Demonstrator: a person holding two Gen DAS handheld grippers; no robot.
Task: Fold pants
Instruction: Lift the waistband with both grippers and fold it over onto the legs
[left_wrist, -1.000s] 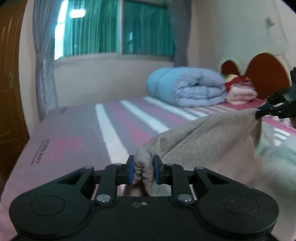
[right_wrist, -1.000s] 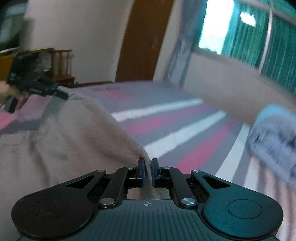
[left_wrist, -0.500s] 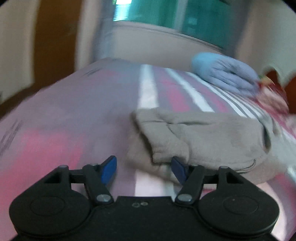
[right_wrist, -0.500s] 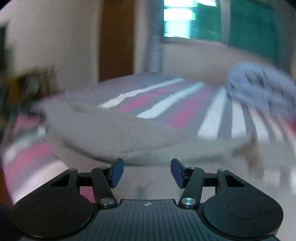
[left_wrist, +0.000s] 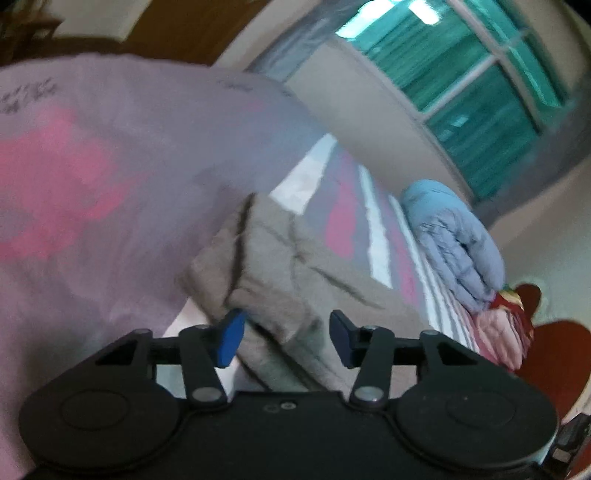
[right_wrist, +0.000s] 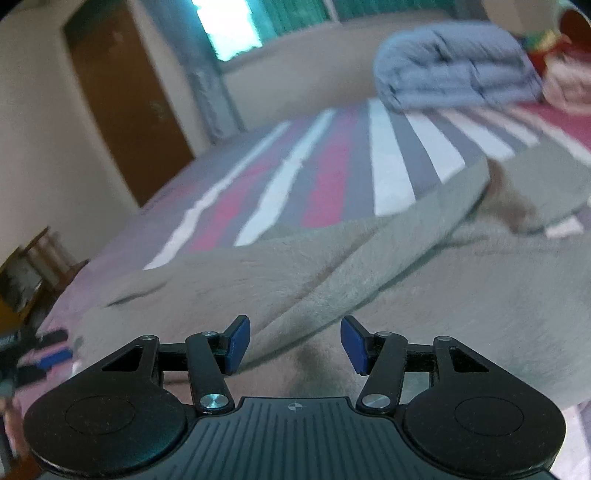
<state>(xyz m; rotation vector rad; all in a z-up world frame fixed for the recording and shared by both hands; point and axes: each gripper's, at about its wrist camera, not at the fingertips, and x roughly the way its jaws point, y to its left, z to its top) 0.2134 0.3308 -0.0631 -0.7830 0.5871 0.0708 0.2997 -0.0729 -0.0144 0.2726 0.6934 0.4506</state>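
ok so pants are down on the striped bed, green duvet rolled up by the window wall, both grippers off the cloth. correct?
One error: the rolled duvet is light blue, not green, as the right wrist view shows. The pants do lie on the striped bed, and neither gripper grips them.

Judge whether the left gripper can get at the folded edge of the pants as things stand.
Probably yes: the left gripper has its jaws closing astride the pants, nothing else lying between them.

A bed (right_wrist: 332, 166) covered by a sheet striped in pink, grey and white is seen. Beige pants (right_wrist: 369, 280) are laid folded on it. A rolled blue quilt (right_wrist: 454, 70) and pink folded bedding (left_wrist: 502, 332) are set at its far end.
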